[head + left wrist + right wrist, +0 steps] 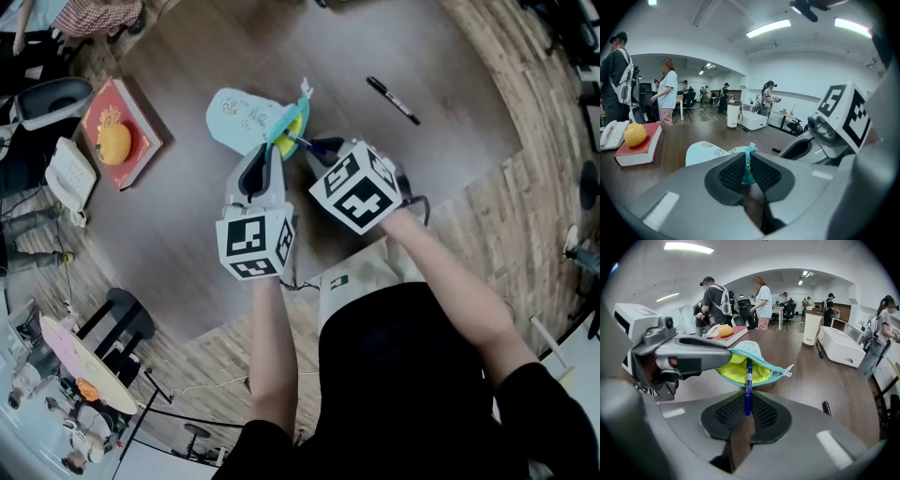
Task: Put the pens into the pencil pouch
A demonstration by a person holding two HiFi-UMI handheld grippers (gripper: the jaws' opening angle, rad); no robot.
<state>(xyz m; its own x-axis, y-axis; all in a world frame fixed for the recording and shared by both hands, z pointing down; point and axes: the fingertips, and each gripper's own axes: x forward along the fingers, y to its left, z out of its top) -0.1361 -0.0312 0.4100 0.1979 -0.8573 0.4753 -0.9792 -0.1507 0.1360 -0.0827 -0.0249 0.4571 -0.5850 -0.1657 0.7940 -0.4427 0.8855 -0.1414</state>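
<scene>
A light-blue pencil pouch (246, 120) with a yellow lining (740, 370) lies on the brown table, its mouth held wide. My left gripper (748, 170) is shut on the teal edge of the pouch (750, 164), lifting the rim. In my right gripper (747, 412), shut, is a blue pen (748, 385) whose far end sits inside the pouch mouth. In the head view both grippers, left (265, 174) and right (314, 150), meet at the pouch opening. A black pen (393, 100) lies apart on the table to the right.
A red book (122, 131) with a yellow fruit (113, 142) on it and a white phone (69, 174) lie at the table's left. A white box (843, 346) and a cup (811, 329) stand further back. People stand around the room.
</scene>
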